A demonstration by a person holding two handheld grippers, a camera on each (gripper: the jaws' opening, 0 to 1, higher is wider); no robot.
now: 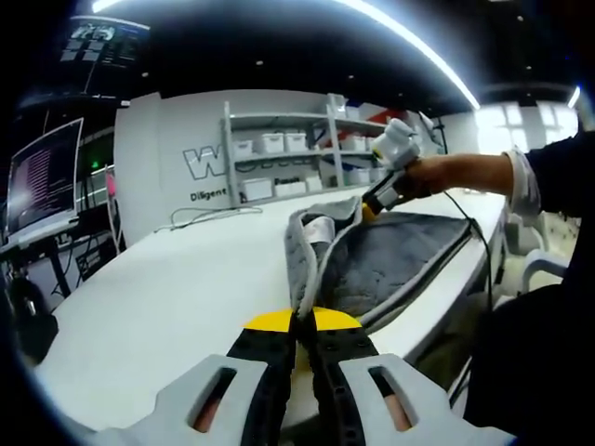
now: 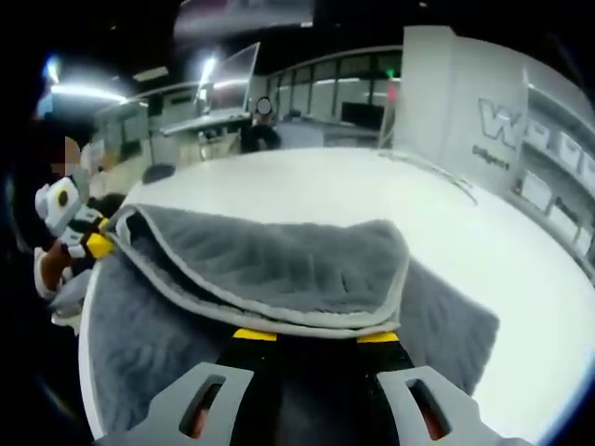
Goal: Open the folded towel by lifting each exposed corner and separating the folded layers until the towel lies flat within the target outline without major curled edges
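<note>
A grey towel (image 1: 390,260) with a pale hem lies partly folded on the white table (image 1: 167,288). My left gripper (image 1: 302,325) is shut on its near edge, which rises in a ridge from the jaws. At the far corner my right gripper (image 1: 376,200), held in a hand, pinches the towel and holds it raised. In the right gripper view the towel (image 2: 279,260) has its upper layer lifted off the lower one, with my right gripper (image 2: 314,336) shut on the hem. My left gripper (image 2: 88,243) holds the left corner there.
Shelves with white bins (image 1: 288,144) stand against the back wall, and a monitor (image 1: 42,177) stands at the left. A thin cable (image 1: 209,216) lies on the table's far side. The person's dark sleeve (image 1: 548,279) is at the table's right edge. Bare table (image 2: 372,186) stretches beyond the towel.
</note>
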